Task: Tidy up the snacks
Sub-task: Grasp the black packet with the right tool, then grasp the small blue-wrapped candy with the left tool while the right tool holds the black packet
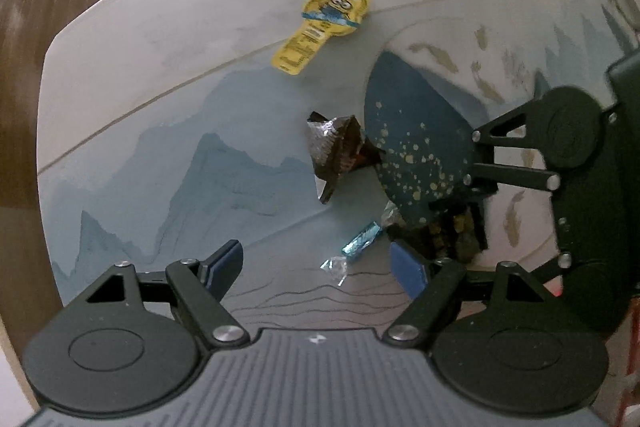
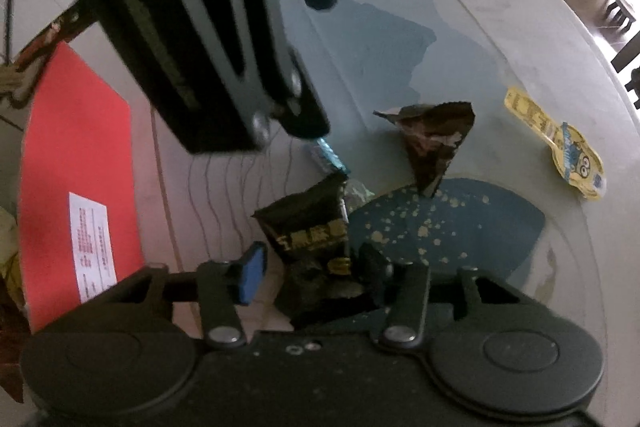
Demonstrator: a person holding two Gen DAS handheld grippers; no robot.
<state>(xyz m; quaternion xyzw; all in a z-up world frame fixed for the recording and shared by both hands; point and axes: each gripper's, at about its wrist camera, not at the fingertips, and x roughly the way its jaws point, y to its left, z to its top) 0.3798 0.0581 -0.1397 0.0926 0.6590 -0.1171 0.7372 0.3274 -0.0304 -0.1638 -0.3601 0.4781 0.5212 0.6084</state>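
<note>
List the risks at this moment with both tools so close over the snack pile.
1. The left tool and right tool crowd the same spot and may collide.
2. The right tool's open fingers straddle the dark packet; closing could crush it.
3. The blue candy beside it may get knocked away.

A yellow pouch (image 1: 321,27) lies flat, far off. A dark pyramid packet (image 1: 335,155) stands mid-table; a blue candy (image 1: 360,241) lies near a crumpled black packet (image 2: 316,247) with gold print
</note>
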